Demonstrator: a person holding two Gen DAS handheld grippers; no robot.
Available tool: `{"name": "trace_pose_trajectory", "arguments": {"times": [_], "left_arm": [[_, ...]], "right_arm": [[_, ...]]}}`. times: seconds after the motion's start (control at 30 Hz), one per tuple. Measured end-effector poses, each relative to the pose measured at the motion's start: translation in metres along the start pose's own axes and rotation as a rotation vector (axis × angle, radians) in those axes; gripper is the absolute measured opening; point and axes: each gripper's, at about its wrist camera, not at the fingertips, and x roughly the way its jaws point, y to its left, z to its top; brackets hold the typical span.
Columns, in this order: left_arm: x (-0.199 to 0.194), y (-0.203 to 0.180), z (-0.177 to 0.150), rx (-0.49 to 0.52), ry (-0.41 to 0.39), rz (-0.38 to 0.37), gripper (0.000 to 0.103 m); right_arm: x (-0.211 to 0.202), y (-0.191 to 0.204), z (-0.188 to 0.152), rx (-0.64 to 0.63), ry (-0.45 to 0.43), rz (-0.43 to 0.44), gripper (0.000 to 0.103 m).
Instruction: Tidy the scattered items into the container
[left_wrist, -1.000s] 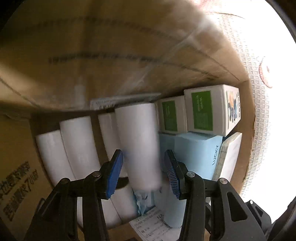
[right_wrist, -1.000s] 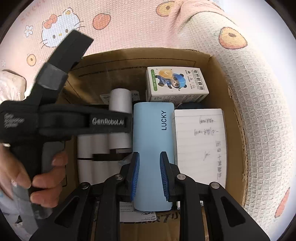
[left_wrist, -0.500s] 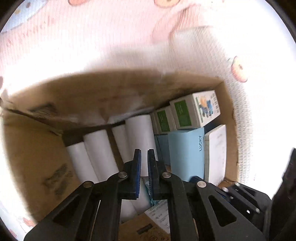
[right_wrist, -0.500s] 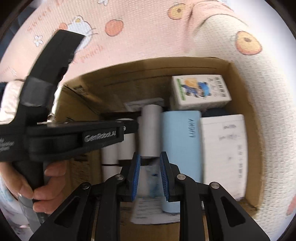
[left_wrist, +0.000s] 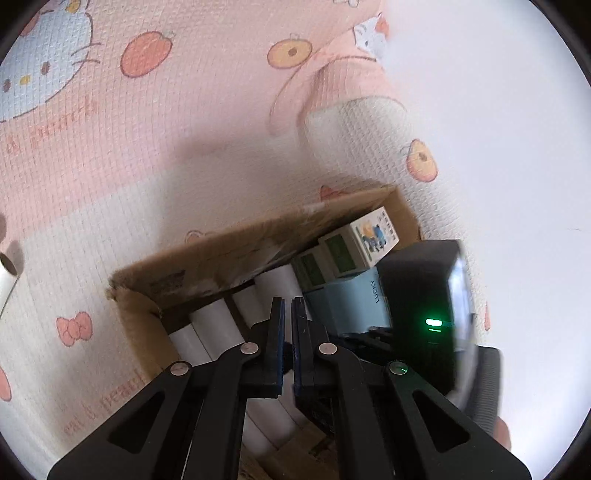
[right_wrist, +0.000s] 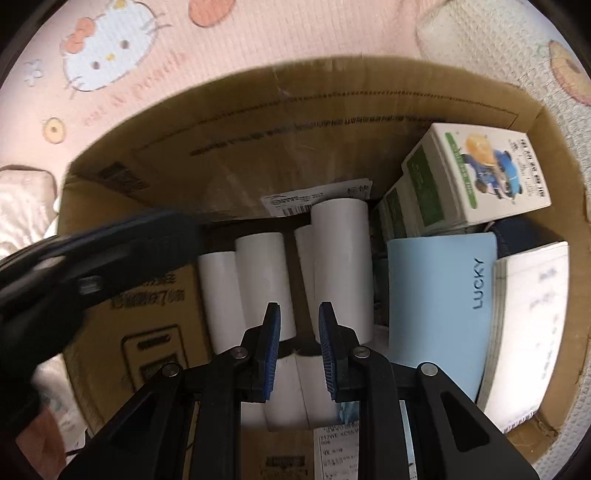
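A cardboard box (right_wrist: 332, 107) holds several white rolls (right_wrist: 340, 266), a light blue "LUCKY" case (right_wrist: 439, 314), a notebook (right_wrist: 532, 332) and green-and-white cartons (right_wrist: 480, 177). My right gripper (right_wrist: 298, 347) is open a little and empty, low over the rolls inside the box. My left gripper (left_wrist: 287, 343) is shut and empty, raised above the box (left_wrist: 229, 254). The rolls (left_wrist: 218, 321), blue case (left_wrist: 354, 302) and cartons (left_wrist: 358, 247) show below it. One white roll (left_wrist: 7, 280) lies on the mat at the far left.
The box sits on a pink and white Hello Kitty mat (left_wrist: 147, 129). The right gripper's black body (left_wrist: 424, 314) with a green light stands to the right in the left wrist view. The left gripper's blurred body (right_wrist: 74, 266) crosses the left of the right wrist view.
My left gripper let go of a white roll in the box, shut, and rose well above the box. My right gripper moved left from the blue case to over the rolls and dipped lower.
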Motion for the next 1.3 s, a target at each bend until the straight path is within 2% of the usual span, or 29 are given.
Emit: {"name": "trace_pose_trajectory", "arguments": {"times": [0.13, 0.23, 0.4, 0.6, 0.7, 0.9, 1.03, 1.13, 1.3], "left_arm": [[-0.002, -0.001, 0.001, 0.036, -0.032, 0.029, 0.003], [-0.004, 0.001, 0.003, 0.047, -0.039, 0.007, 0.003], [-0.003, 0.002, 0.003, 0.059, -0.044, 0.019, 0.003], [-0.003, 0.002, 0.0, 0.065, -0.051, 0.026, 0.003], [-0.003, 0.002, 0.0, 0.055, -0.041, 0.023, 0.003], [-0.002, 0.002, -0.001, 0.057, -0.037, 0.037, 0.002], [-0.002, 0.004, -0.002, 0.062, -0.04, 0.076, 0.002], [-0.004, 0.008, -0.002, 0.037, -0.031, 0.053, 0.002], [-0.006, 0.003, -0.001, 0.049, -0.044, 0.073, 0.002]], "right_arm": [[0.016, 0.002, 0.008, 0.02, 0.046, 0.012, 0.018], [0.028, 0.002, 0.013, 0.048, 0.09, 0.04, 0.018], [0.028, 0.004, 0.015, 0.054, 0.069, -0.053, 0.015], [0.007, 0.017, 0.01, -0.024, 0.015, -0.203, 0.015], [0.014, 0.016, 0.013, -0.035, 0.034, -0.254, 0.015], [0.033, 0.023, 0.02, -0.07, 0.1, -0.27, 0.015], [0.042, 0.035, 0.02, -0.108, 0.116, -0.369, 0.015], [0.04, 0.037, 0.02, -0.106, 0.113, -0.358, 0.015], [0.009, 0.031, 0.011, -0.03, 0.056, -0.205, 0.015]]}}
